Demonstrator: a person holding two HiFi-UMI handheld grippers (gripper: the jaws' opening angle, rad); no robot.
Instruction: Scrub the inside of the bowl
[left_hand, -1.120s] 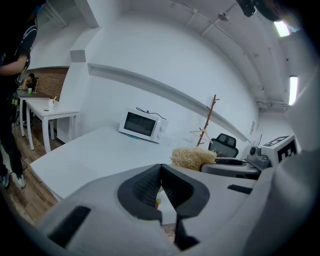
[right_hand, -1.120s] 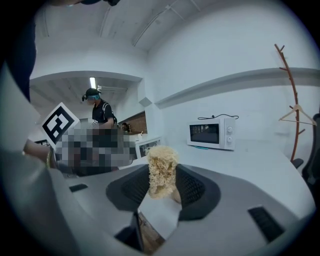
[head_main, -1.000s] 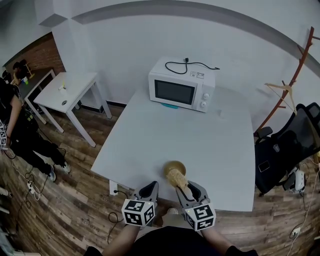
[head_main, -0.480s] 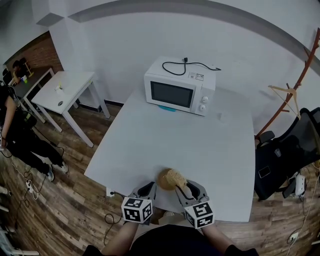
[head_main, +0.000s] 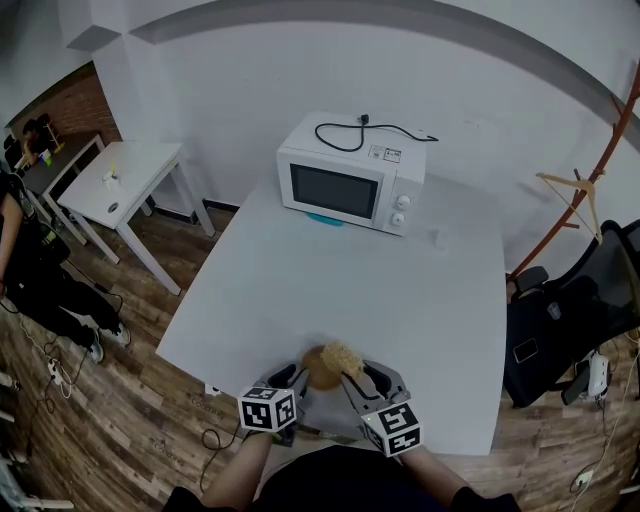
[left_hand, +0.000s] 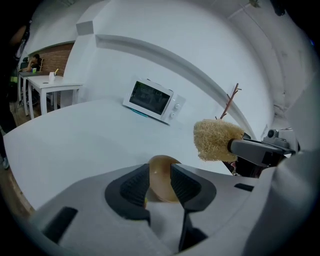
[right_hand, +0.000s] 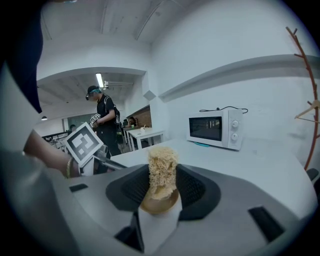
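A small brown bowl (head_main: 318, 368) sits near the white table's front edge, between my two grippers. My left gripper (head_main: 292, 379) has the bowl's wall (left_hand: 161, 176) between its pads. Its jaws are opening, and both pads touch the bowl. My right gripper (head_main: 352, 379) is shut on a tan loofah scrubber (head_main: 343, 357), which sticks up between its pads (right_hand: 161, 167). In the left gripper view the scrubber head (left_hand: 216, 140) hangs to the right of the bowl, apart from it. A brown rounded piece (right_hand: 159, 202) shows at the scrubber's base.
A white microwave (head_main: 345, 182) with a black cord on top stands at the back of the table (head_main: 400, 290). A small white table (head_main: 110, 185) and a person (head_main: 30, 262) are at the left. A black chair (head_main: 570, 325) and a coat rack (head_main: 592, 170) are at the right.
The left gripper has moved in from beside the bowl and now has it between its pads. The scrubber has shifted left with the right gripper. The view has tipped toward the table's front edge.
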